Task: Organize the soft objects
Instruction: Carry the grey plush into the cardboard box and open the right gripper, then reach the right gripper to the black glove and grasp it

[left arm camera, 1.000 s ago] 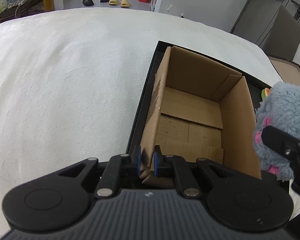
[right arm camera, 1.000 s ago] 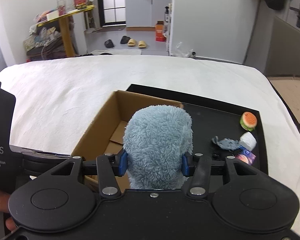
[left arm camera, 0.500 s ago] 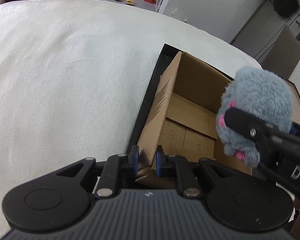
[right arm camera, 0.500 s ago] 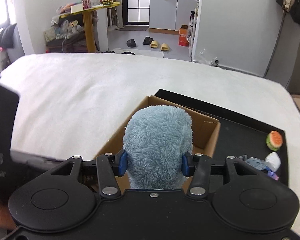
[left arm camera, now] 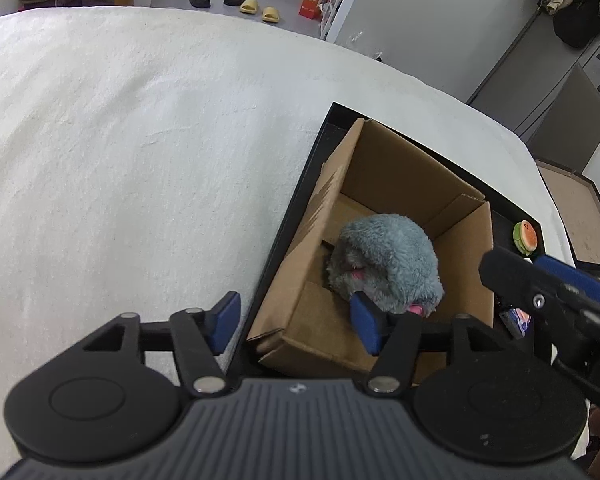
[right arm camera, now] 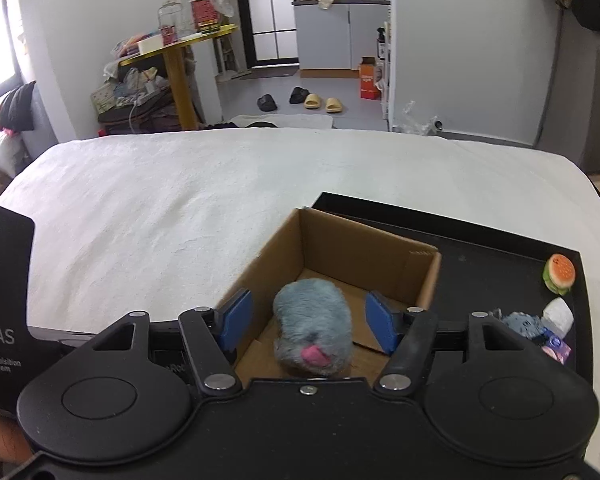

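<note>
Plush [right arm camera: 312, 326]: lies on the floor of the box [left arm camera: 384, 184], on the tray [right arm camera: 500, 252]; long axis runs toward the frame's bottom.
Right tongs [right arm camera: 308, 320]: just opened, spread, pads clear of plush.
Left tongs [left arm camera: 296, 316]: just opened, spread astride the box's left wall, gripping nothing.
Next items: burger toy [right arm camera: 559, 273] and small bits, right edge; right tongs nearer.
View difference: only the left view shows both tongs.

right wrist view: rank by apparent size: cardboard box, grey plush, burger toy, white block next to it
1. cardboard box
2. grey plush, lying inside the box
3. burger toy
4. white block: close to the burger in apparent size, so their order is unsure.
</note>
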Demonstrator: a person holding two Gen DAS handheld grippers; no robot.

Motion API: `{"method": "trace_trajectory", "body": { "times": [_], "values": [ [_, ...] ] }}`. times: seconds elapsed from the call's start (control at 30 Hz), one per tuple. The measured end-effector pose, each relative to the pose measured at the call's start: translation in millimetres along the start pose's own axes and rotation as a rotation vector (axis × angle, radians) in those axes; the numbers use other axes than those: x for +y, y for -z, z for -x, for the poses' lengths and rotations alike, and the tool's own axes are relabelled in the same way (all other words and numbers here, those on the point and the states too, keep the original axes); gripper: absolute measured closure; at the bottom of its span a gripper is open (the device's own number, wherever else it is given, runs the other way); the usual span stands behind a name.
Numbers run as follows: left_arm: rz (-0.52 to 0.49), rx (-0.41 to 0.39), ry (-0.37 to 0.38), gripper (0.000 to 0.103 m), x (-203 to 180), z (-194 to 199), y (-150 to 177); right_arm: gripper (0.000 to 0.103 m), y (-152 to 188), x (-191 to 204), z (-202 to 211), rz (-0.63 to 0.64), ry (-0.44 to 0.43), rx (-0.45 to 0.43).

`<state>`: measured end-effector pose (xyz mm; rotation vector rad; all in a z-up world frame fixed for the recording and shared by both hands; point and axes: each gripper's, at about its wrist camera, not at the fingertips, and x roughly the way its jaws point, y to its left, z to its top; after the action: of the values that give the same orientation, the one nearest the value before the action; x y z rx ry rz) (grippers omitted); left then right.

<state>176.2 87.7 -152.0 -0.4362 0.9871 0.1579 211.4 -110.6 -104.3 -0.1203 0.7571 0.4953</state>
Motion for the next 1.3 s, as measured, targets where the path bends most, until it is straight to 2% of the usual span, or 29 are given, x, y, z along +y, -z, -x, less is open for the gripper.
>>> {"method": "trace_trajectory", "body": {
  "times": [0.23, 0.47, 0.67, 0.87, 1.17, 1.3],
  "values": [
    [-0.019, -0.036, -0.033, 0.032, -11.6, 8.5, 4.3, 0.037, 14.4, -20.4, 11.6, -0.055, 0.023, -0.011],
    [-0.043, -0.073, -0.134, 0.023, -23.5, 13.1, 6.9, 0.037, 33.9, -53.6, 18.4, -0.127, 0.057, -0.005],
    [-0.073, -0.067, -0.195, 0.022, -33.6, 11.5, 5.6, 0.037, 54.5, -79.6, 17.6, -0.170, 0.070, 0.017],
    [-0.168, -0.057, -0.222, 0.022, -53.0, 7.0, 2.5, 0.037, 66.7, -104.7, 11.9, -0.228, 0.080, 0.024],
    [-0.200, -0.004, -0.239, 0.022, -67.1, -4.3, 2.4, 0.037, 74.3, -152.3, -9.3, -0.310, 0.162, 0.063],
    [-0.233, -0.011, -0.261, 0.022, -77.9, -3.2, 4.9, 0.037, 76.0, -174.0, -22.2, -0.351, 0.209, 0.077]
  ]
}}
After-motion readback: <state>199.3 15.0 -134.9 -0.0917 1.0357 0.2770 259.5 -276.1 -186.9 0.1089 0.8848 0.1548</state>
